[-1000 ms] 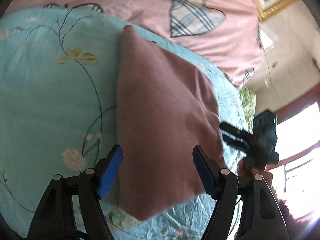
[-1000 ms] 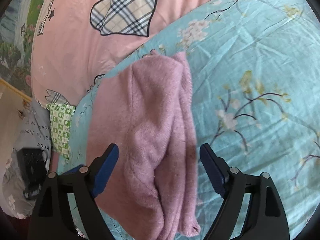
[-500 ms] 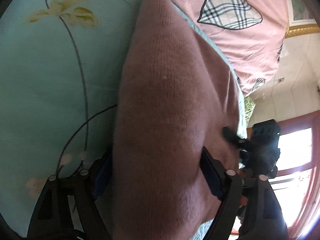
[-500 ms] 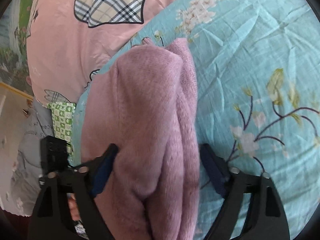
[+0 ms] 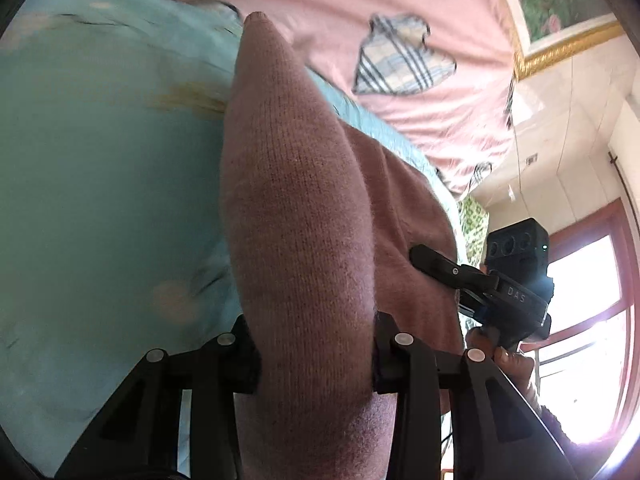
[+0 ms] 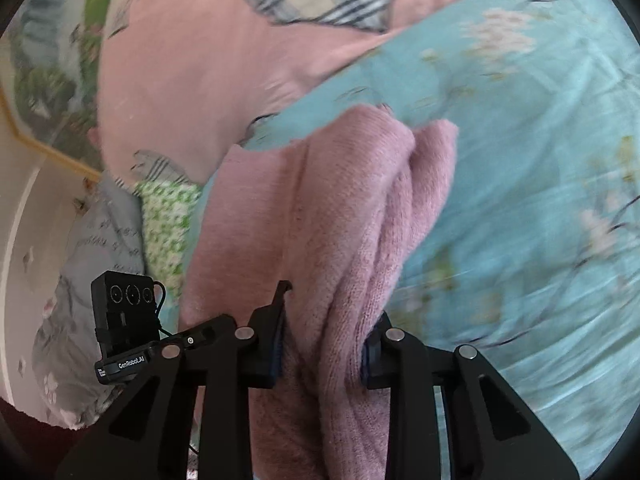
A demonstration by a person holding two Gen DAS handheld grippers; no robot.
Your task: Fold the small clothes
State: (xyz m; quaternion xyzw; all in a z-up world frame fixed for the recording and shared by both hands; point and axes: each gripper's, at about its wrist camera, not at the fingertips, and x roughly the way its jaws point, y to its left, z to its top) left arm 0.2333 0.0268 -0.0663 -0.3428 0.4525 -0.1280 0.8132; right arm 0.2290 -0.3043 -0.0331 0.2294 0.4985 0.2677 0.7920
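Observation:
A mauve-pink knitted garment (image 5: 304,208) lies bunched on a light blue floral bedsheet (image 5: 100,184). My left gripper (image 5: 316,356) is shut on a thick fold of it at its near edge. In the right wrist view the same pink garment (image 6: 340,220) runs forward between the fingers, and my right gripper (image 6: 324,344) is shut on its folded edge. The right gripper also shows in the left wrist view (image 5: 480,280), pressed against the garment's right side. The left gripper's camera body shows at the left of the right wrist view (image 6: 124,320).
A pink quilt with plaid heart patches (image 5: 400,60) lies beyond the blue bedsheet (image 6: 520,160). A green patterned cloth (image 6: 168,224) and a grey printed cloth (image 6: 80,280) sit at the bed's edge. A gold-framed picture (image 5: 560,20) hangs on the wall, with a bright window (image 5: 592,320) nearby.
Both grippers moved forward onto the garment and closed from wide open to shut on its folds. The garment has bunched up and lifted between them.

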